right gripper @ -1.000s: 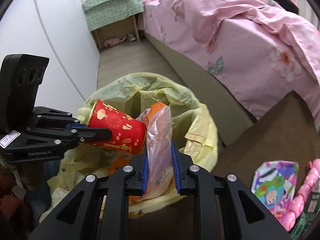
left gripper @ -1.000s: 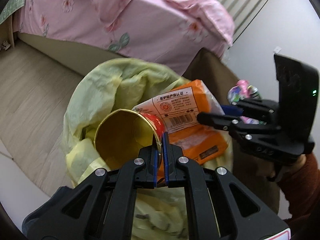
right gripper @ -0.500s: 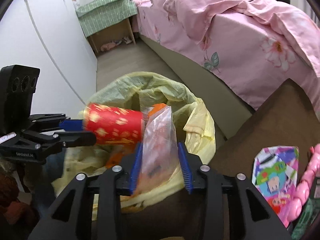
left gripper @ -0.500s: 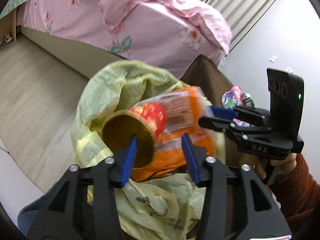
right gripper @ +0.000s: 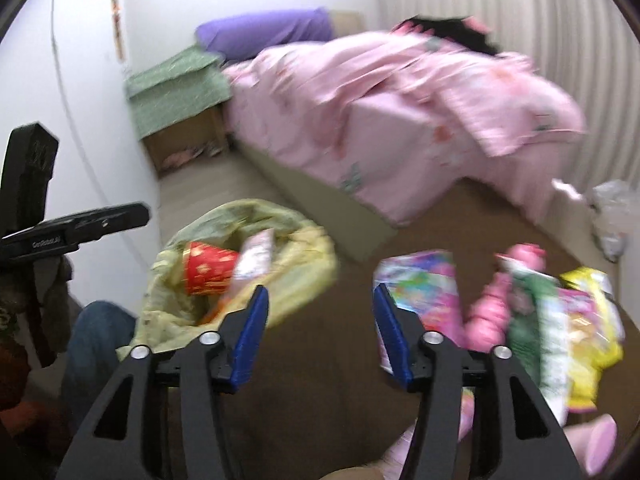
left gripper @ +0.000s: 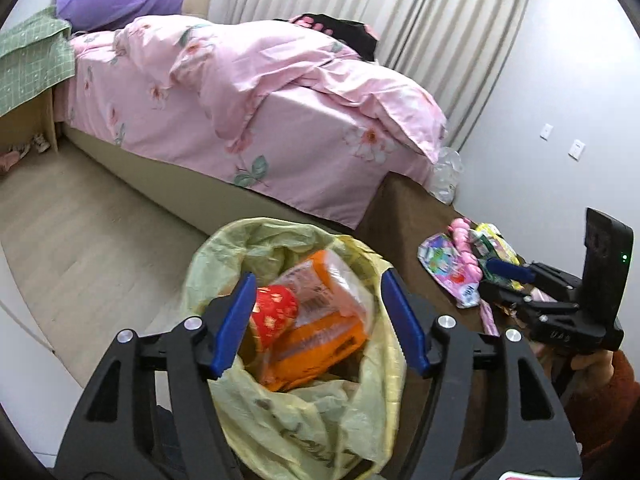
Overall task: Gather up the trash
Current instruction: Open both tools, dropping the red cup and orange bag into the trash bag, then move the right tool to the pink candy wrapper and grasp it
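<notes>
While the bed (left gripper: 248,120) with its rumpled pink floral quilt (left gripper: 280,68) fills the far side of the room, a purple pillow (left gripper: 116,0) lies at its head and a green checked cloth (left gripper: 28,60) covers the low stand beside it. Pale wood floor (left gripper: 80,216) runs along the bed's near edge. A brown table (left gripper: 404,216) stands at the foot corner of the bed.

Just off the table's left edge sits the yellow trash bag (left gripper: 304,412), mouth open. Inside it lie an orange plastic packet (left gripper: 320,320) and, touching its left side, a red paper cup (left gripper: 276,312) on its side.

Along the table's right edge a heap of wrappers waits: a colourful cartoon pouch (right gripper: 420,292), a pink bottle pack (right gripper: 496,308), a green packet (right gripper: 532,320) and a yellow packet (right gripper: 588,328), all touching or overlapping; the right wrist view is blurred, so finer detail is lost. A crumpled clear bag (left gripper: 444,176) rests at the table's far corner, against the bed.

Above the bag's mouth hangs the left gripper (left gripper: 318,320), its jaws opening wide with nothing pressed between the blue pads; cup and packet lie loose below. Over bare table just right of the bag, the right gripper (right gripper: 318,328) is likewise opening and holds nothing, its right finger near the cartoon pouch. A hand (left gripper: 592,364) in a rust sleeve holds it.
</notes>
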### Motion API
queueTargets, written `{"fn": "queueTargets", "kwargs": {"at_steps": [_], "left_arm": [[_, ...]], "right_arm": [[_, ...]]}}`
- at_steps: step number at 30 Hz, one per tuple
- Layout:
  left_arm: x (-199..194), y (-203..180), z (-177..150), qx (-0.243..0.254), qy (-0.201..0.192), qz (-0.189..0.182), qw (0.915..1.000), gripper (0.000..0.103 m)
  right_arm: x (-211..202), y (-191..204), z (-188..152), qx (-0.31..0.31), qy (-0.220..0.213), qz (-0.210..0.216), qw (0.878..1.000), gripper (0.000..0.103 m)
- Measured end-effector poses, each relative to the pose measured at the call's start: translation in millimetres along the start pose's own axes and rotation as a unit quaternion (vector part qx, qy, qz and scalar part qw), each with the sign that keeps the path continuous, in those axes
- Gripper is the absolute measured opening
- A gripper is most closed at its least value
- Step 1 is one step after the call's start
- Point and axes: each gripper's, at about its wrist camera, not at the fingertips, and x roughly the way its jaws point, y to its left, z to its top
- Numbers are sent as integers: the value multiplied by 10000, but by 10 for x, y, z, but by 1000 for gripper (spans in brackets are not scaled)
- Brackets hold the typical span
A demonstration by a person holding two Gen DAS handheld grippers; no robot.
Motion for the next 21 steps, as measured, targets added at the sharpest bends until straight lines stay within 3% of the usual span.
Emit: {"fn": "queueTargets", "kwargs": {"at_steps": [8, 15, 21], "left_arm": [[235, -497, -127, 314, 310, -401, 9982, 61], [531, -906, -206, 614, 537, -731, 9940, 61], [986, -1184, -78, 985, 712, -959, 9879, 61]], "right_arm": [[-536, -626, -498, 918, -134, -555, 9941, 59], [-705, -813, -947, 1239, 170, -491, 9909, 59], [-882, -942, -1174, 1328, 10, -711, 9886, 59]]}}
